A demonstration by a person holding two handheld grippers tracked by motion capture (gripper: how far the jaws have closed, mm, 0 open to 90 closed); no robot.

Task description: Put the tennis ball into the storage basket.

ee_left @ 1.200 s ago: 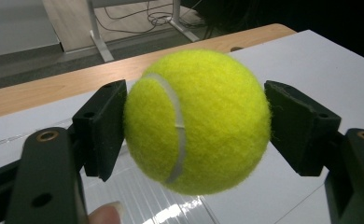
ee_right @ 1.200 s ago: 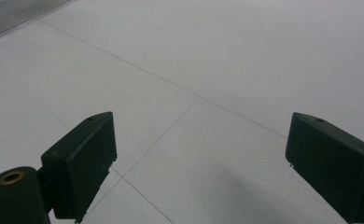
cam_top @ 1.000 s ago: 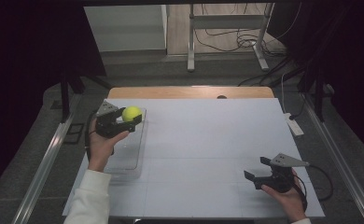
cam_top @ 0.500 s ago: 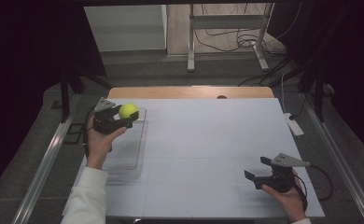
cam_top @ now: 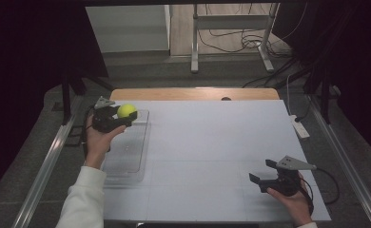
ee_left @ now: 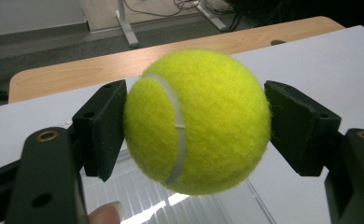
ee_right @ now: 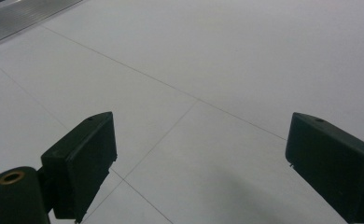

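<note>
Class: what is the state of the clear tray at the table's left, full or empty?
Empty, as far as visible: bare ribbed floor of the clear tray; the tennis ball is held above it in the left tongs.

Dim room around a white tabletop (cam_top: 212, 142)

The tabletop's wooden far edge (cam_top: 193, 93) meets a grey floor (cam_top: 141, 71). At upper centre stands a metal stand (cam_top: 231, 33) among loose cables (cam_top: 231, 40); a pale cabinet (cam_top: 129, 28) sits left of it, and darkness fills both upper corners.

White sleeve (cam_top: 81, 202), black tools w/ grey plates, trailing cables.
</note>
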